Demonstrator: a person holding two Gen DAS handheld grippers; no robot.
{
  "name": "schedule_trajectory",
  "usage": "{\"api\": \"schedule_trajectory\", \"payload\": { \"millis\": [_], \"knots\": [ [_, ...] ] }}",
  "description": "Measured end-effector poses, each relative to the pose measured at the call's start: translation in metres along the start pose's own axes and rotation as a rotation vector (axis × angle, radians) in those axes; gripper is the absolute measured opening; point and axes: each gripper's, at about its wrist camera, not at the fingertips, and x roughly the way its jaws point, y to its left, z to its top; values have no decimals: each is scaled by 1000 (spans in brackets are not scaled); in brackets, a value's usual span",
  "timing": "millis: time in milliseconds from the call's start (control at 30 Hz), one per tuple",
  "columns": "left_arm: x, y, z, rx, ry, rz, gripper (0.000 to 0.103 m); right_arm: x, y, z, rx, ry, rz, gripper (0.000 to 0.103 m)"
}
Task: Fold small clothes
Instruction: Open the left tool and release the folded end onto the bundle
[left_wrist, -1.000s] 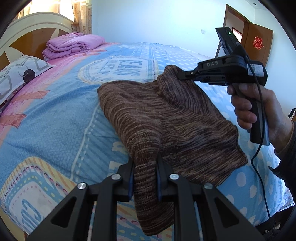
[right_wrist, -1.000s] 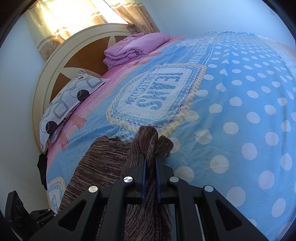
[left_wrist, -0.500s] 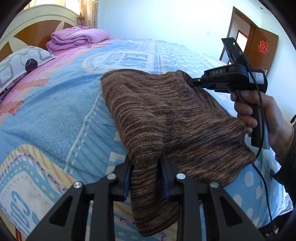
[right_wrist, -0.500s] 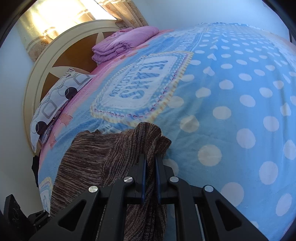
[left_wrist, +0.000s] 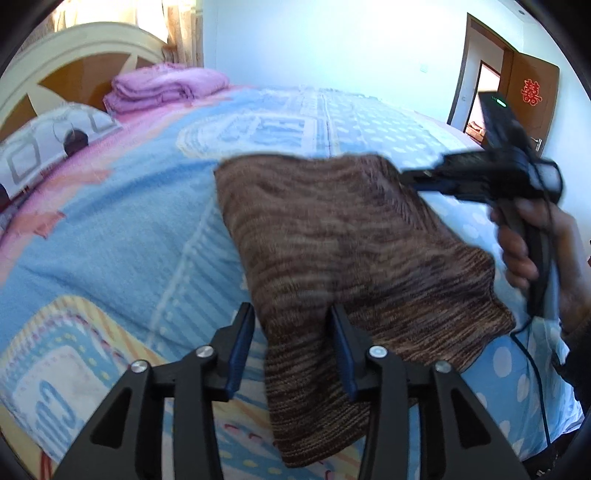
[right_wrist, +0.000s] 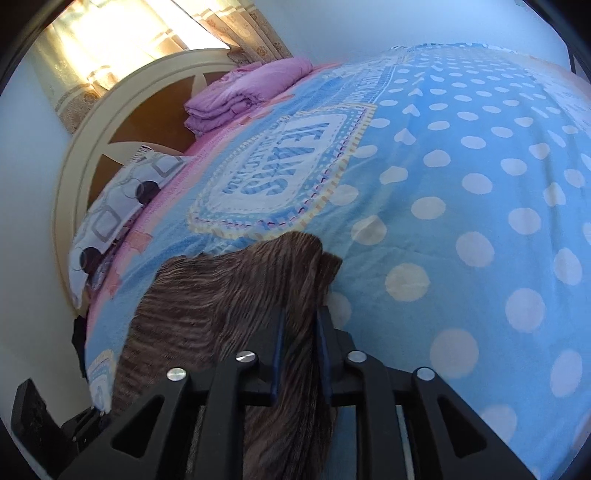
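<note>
A brown knitted garment (left_wrist: 343, 258) lies folded on the blue patterned bedspread (left_wrist: 122, 236). My left gripper (left_wrist: 291, 332) is open, its fingers standing either side of the garment's near corner with a gap on the left side. My right gripper (right_wrist: 299, 328) holds a fold of the same garment (right_wrist: 221, 295) at its far right corner, the jaws slightly parted around the cloth. It also shows in the left wrist view (left_wrist: 410, 179), held by a hand.
A folded pink blanket (left_wrist: 166, 88) and a patterned pillow (left_wrist: 48, 140) lie by the headboard (right_wrist: 122, 122). A brown door (left_wrist: 532, 92) stands at the far right. The polka-dot part of the bedspread (right_wrist: 480, 221) stretches to the right.
My left gripper has opened and let go of the garment's near corner. The garment has been lowered and spread flatter on the bed. My right gripper's jaws have parted slightly.
</note>
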Motion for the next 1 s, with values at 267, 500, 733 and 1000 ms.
{"api": "schedule_trajectory", "payload": {
  "millis": [267, 500, 733, 1000],
  "knots": [
    [-15, 16, 31, -4, -143, 132, 79, -57, 17, -67, -49, 4, 85, 39],
    [30, 25, 33, -5, -66, 202, 79, -56, 22, -105, -41, 20, 15, 6],
    [25, 5, 12, 78, -67, 189, 93, -53, 11, -117, -64, 83, -68, 4],
    [1, 4, 16, 61, -117, 206, 93, -78, 40, -76, -172, -71, -139, 41]
  ]
}}
